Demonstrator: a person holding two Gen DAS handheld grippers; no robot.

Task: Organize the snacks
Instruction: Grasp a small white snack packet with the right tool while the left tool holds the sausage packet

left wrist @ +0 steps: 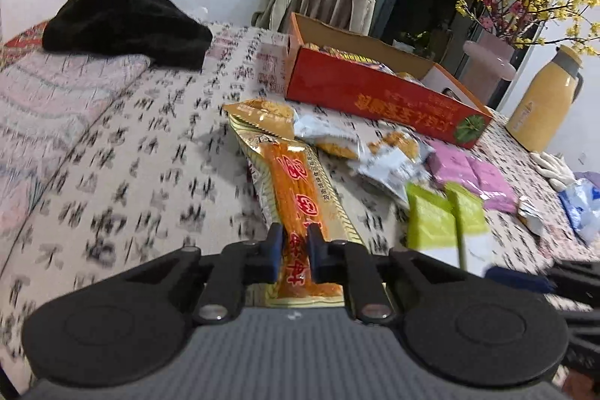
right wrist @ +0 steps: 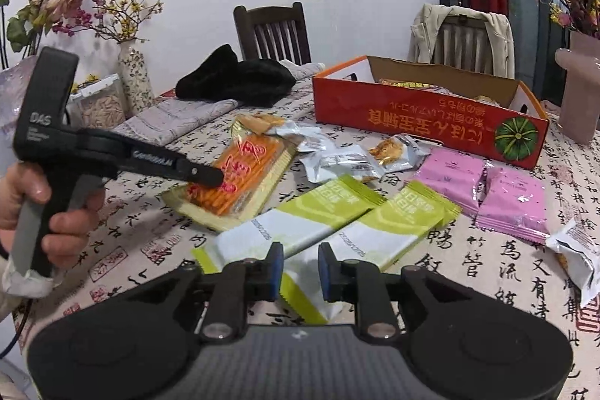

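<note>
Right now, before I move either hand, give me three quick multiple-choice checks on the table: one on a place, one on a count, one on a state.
1. Where is the red box?
A. On the chair
B. On the table, beyond the loose packets
C. On the floor

2. How many pink packets lie on the table?
A. Two
B. Four
C. None

3. What is the left gripper doing?
A. Open above the cloth
B. Shut on nothing
C. Shut on the orange stick pack

Answers:
1 B: the red box stands on the tablecloth, behind the scattered snacks.
2 A: the pink packets are a pair, side by side.
3 C: the left gripper has both pads pressed on the orange stick pack.
</note>
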